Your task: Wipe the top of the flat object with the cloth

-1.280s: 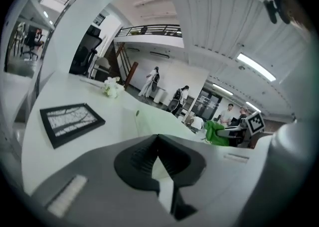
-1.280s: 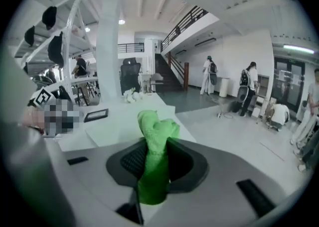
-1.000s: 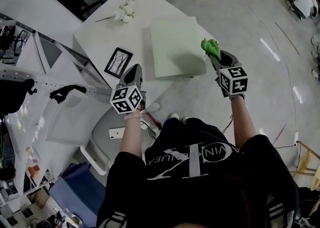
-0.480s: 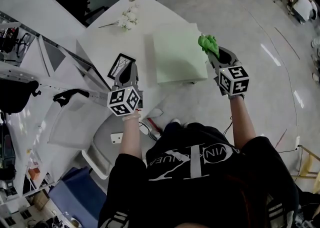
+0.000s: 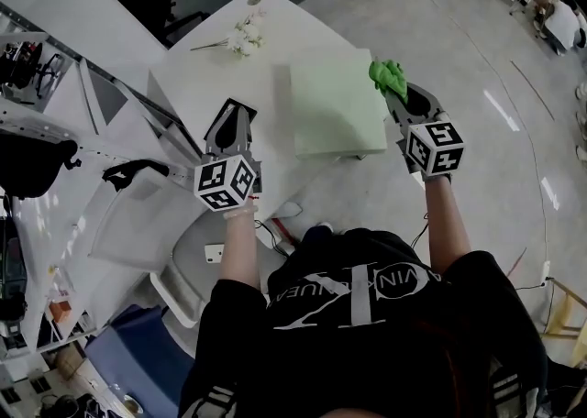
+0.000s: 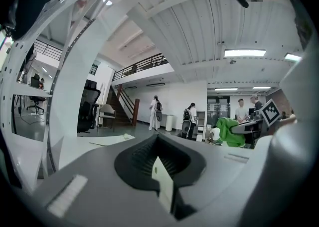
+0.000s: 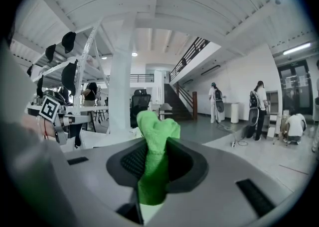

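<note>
So compared with a second ago both tongs have come up a fair bit. The left tongs (image 5: 240,114) have slid further in over the table (image 5: 197,77), and the cloth is a bit closer to the far right corner of the flat thing.

Left side first: the left tongs are over the near-left part of the table, pinched fully closed with nothing in them. You can see the pads meeting in the left gripper view. The marker cube (image 5: 225,183) sits just behind them.

Further back, near the table's far corner, there's a little sprig of white flowers (image 5: 244,38) lying flat.

Moving right, the flat object is a pale green board (image 5: 335,104). It lies on the right part of the table and runs out to its right edge.

At the board's far right corner is the bright green cloth (image 5: 389,77), bunched up. The right tongs (image 5: 396,97) are clamped tight on it, with a wad poking out past the tips. I can't tell whether the cloth actually touches the board.
</note>
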A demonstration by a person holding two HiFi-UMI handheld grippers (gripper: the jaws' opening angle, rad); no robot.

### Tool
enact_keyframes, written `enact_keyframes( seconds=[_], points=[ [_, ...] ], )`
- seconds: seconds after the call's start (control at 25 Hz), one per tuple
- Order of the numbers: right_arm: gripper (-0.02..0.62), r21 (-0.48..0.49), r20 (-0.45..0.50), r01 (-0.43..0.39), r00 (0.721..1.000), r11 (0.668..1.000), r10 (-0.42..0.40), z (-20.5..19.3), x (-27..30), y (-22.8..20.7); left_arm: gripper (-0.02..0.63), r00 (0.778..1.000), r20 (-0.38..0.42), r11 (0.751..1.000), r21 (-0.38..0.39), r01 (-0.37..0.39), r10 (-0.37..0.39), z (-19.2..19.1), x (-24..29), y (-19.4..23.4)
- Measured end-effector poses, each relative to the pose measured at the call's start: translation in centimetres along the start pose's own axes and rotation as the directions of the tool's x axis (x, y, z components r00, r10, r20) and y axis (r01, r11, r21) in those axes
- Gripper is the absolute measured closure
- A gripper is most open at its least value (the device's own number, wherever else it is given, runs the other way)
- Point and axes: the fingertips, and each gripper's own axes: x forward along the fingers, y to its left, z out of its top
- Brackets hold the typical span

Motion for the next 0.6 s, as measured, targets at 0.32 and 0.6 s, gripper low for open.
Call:
enact_keyframes(
  seconds=[0.32,0.6],
  points=[
    [0.515,-0.005,0.033,-0.010,0.999,1.000,0.010,1.2,0.6,0.6,0.595,0.999,0.033,1.000,0.023,-0.017,0.017,1.2,-0.3,0.8],
    [0.514,-0.005,0.069,-0.015,0.997,1.000,0.016,1.8,0.9,0.9,0.595,0.998,0.056,0.999,0.035,-0.032,0.030,1.5,-0.4,1.2]
  ],
)
